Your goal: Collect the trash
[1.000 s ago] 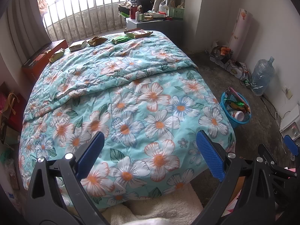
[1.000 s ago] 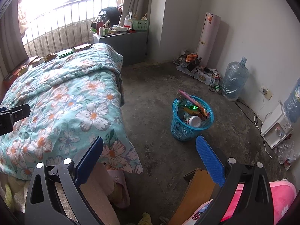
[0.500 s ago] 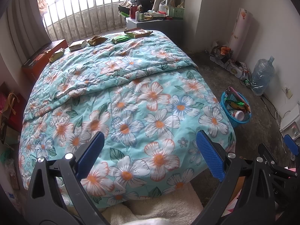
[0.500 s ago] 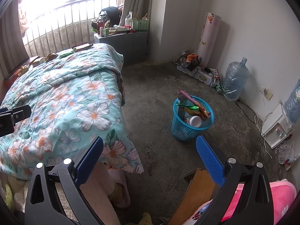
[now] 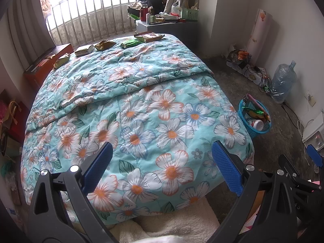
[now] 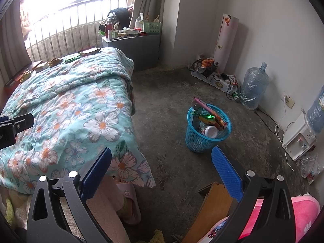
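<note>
Along the bed's [image 5: 141,105] far edge lie five snack packets [image 5: 105,45]; both tongs [image 5: 162,170] [image 6: 162,170] gape empty.

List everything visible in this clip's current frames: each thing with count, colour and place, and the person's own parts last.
snack wrappers: five, green and gold, in a row along the bed's far edge
quilt: one, teal floral, covering the bed
basket: one, blue, on the floor right of the bed, holding trash
water jug: one, clear blue, by the right wall
cabinet: one, grey, beyond the bed, cluttered top
red box: one, at the bed's far left
slipper: one visible, pink, on a foot at the bed's near end
left gripper: open, empty, above the quilt
right gripper: open, empty, above the floor
</note>
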A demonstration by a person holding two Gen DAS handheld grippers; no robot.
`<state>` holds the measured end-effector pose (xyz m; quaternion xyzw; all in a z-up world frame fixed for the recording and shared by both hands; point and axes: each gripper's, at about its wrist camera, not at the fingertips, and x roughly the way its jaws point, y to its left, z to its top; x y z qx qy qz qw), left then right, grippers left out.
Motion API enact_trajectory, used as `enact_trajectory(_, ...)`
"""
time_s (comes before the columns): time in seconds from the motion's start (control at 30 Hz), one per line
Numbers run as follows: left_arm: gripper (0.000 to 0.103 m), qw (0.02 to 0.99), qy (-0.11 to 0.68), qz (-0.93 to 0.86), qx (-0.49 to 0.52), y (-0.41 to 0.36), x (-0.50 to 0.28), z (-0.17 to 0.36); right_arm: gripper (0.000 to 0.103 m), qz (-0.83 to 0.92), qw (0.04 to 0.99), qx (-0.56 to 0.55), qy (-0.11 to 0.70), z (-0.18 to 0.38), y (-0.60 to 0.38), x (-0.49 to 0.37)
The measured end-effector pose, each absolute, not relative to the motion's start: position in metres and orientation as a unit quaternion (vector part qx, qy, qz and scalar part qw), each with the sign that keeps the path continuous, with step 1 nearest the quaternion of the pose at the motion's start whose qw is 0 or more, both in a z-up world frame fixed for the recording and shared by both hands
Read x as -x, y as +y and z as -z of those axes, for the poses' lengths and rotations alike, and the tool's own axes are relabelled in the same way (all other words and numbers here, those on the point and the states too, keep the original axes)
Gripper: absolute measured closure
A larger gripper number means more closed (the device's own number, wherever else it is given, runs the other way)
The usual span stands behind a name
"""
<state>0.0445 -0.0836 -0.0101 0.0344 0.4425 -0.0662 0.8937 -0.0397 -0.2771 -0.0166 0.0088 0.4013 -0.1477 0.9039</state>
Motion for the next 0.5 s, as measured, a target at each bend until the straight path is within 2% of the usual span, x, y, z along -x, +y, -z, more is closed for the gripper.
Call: enact_trajectory(0.5, 0.009, 0.894, 0.442, 0.066, -0.034, -0.0836, -0.0439, 0.0093, 0.007, 0.147, 0.904, -0.009, 0.402, 0.0157, -0.275, 0.0387)
